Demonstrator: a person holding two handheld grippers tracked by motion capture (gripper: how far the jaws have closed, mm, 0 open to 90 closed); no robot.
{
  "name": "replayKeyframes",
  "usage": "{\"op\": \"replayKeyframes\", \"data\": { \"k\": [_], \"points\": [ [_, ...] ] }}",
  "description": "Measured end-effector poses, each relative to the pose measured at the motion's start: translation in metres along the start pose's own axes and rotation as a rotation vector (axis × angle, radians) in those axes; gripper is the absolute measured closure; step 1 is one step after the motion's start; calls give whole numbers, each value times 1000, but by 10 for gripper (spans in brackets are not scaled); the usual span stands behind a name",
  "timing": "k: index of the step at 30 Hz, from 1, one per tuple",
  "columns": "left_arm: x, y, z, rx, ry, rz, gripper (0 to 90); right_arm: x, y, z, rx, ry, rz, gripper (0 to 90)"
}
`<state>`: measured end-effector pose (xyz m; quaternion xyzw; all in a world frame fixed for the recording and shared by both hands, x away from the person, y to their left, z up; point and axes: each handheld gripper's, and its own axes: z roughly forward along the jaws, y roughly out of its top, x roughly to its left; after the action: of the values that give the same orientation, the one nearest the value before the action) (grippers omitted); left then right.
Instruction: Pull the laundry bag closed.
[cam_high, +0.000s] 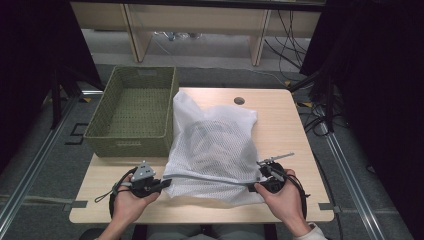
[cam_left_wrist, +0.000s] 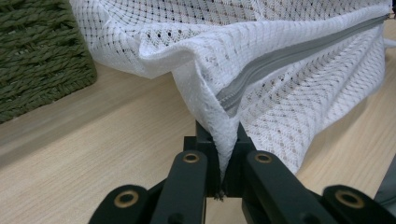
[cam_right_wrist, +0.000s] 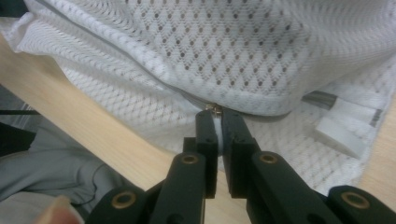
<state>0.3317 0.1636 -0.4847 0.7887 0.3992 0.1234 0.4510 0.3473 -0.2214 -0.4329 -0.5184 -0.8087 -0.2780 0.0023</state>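
A white mesh bag (cam_high: 212, 150) lies on the table (cam_high: 280, 125) beside a green basket (cam_high: 132, 112), and the left gripper (cam_high: 167, 182) pinches its near left corner tight while the right gripper (cam_high: 255, 186) squeezes the zipper pull (cam_right_wrist: 215, 108) at its right end.

**My two grippers, jaws closed, facing inward**

My left hand (cam_high: 127, 200) cups the left gripper (cam_high: 167, 181) from below, its jaws pointing right and pinched together on the bag (cam_left_wrist: 224, 140). My right hand (cam_high: 285, 197) holds the right gripper (cam_high: 256, 186), jaws pointing left and pressed on a white tab at the zip (cam_right_wrist: 215, 109). Both forearms enter from the near edge, level with each other.
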Motion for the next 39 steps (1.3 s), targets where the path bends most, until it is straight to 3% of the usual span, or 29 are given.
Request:
{"op": "replayKeyframes", "data": {
  "k": [5, 10, 12, 15, 17, 20, 22, 26, 27, 33, 34, 39],
  "points": [
    [2, 0, -1, 21, 7, 17, 883, -3, -2, -2, -11, -13, -1, 871],
    [2, -1, 0, 1, 7, -7, 883, -5, -2, -3, -10, -14, 4, 871],
    [4, 0, -3, 27, 10, 17, 883, -6, -3, -4, -9, -17, 11, 871],
    [5, -1, -2, 21, 15, 14, 883, -8, -4, -5, -21, -28, -8, 871],
    [4, -1, -1, 11, 14, 3, 883, -7, -4, -7, -23, -31, 22, 871],
    [4, -1, -1, -2, 10, -14, 883, -10, -5, -8, -24, -38, 1, 871],
    [6, -1, -2, 15, 17, 7, 883, -11, -5, -9, -30, -36, 18, 871],
    [5, -1, -1, 4, 13, -17, 883, -14, -6, -9, -37, -43, 10, 871],
    [5, -1, -1, 1, 14, -20, 883, -13, -6, -10, -24, -33, 37, 871],
    [8, -1, -2, 7, 20, -11, 883, -17, -8, -12, -32, -43, 22, 871],
    [7, -1, -2, -6, 15, -26, 883, -17, -7, -12, -27, -22, 38, 871],
    [9, -2, -3, -2, 23, -27, 883, -21, -9, -14, -31, -45, 29, 871]
  ]
}}
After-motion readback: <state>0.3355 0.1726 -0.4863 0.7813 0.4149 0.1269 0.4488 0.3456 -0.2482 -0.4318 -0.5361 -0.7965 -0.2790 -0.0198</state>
